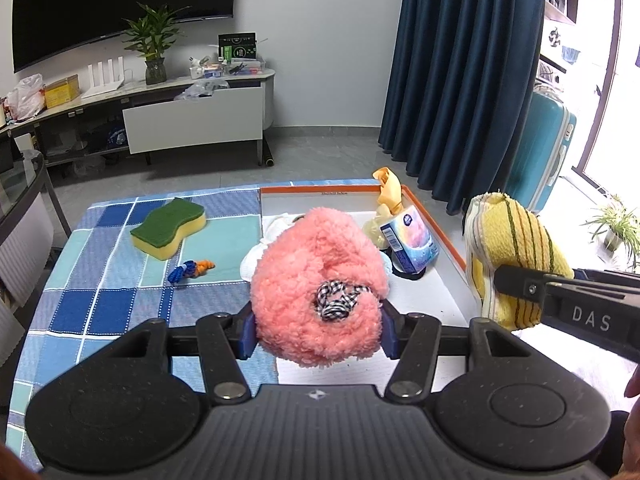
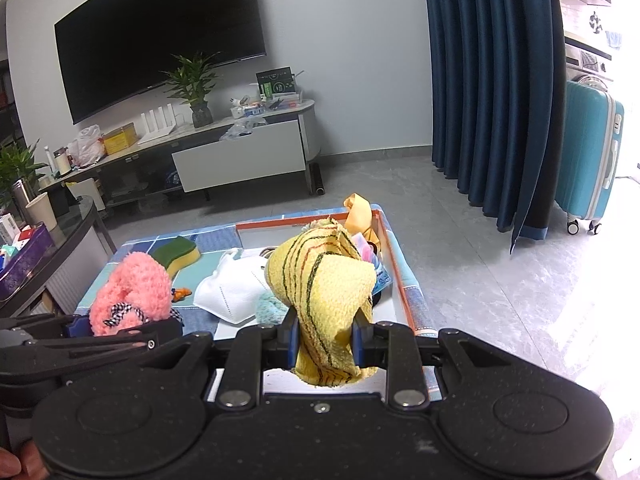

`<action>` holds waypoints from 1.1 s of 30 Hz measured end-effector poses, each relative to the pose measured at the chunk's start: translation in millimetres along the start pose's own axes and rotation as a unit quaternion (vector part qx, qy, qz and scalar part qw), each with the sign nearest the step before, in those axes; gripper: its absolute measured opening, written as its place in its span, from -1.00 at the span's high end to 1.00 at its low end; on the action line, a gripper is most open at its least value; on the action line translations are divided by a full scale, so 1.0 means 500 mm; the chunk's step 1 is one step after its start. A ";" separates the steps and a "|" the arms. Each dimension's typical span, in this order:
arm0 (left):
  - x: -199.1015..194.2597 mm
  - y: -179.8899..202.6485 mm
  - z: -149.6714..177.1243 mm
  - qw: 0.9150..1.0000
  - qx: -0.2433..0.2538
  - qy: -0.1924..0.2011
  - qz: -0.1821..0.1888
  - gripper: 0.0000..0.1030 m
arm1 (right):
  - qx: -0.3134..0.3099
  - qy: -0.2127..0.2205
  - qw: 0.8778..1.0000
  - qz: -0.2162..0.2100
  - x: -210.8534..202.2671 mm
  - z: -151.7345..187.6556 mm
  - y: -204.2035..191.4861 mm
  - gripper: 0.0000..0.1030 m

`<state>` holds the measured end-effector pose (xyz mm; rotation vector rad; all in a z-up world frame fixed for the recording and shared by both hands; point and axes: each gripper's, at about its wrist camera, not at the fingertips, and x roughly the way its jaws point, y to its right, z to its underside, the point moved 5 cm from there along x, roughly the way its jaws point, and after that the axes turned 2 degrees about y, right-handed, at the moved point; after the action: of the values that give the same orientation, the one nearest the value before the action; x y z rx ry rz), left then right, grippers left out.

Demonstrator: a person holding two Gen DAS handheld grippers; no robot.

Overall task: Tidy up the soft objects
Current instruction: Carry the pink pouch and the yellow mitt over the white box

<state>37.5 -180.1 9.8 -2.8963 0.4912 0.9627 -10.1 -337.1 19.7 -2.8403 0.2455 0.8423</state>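
Holding two soft pieces, one clamped in each gripper, above the orange-rimmed tray [image 1: 436, 220].

The left gripper [image 1: 318, 330] pinches a pink fluffy slipper [image 1: 316, 272] near its opening; the right gripper [image 2: 325, 346] squeezes a yellow striped towel [image 2: 324, 280] at a fold. Both look light, limp and compressible, best gripped deep. Ahead to the left lie a sponge [image 1: 168, 228] and a small rope toy [image 1: 190, 269].

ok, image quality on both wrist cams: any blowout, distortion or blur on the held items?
Left wrist view: window side at right blown out, curtain bowed by the fisheye, pink fluffy item in the left gripper sharp. Right wrist view: floor at right washed out by daylight, TV edges curved, yellow striped cloth in the right gripper sharp; corners vignetted in both.
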 end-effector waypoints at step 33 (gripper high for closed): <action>0.100 0.055 0.017 0.998 0.013 -0.051 0.033 -0.11 | 0.006 -0.053 0.999 0.010 0.123 0.001 0.030 0.35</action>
<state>61.9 -219.0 -25.1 -2.8065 0.5920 1.0995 37.3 -358.4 -16.6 -2.7758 0.2640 0.9876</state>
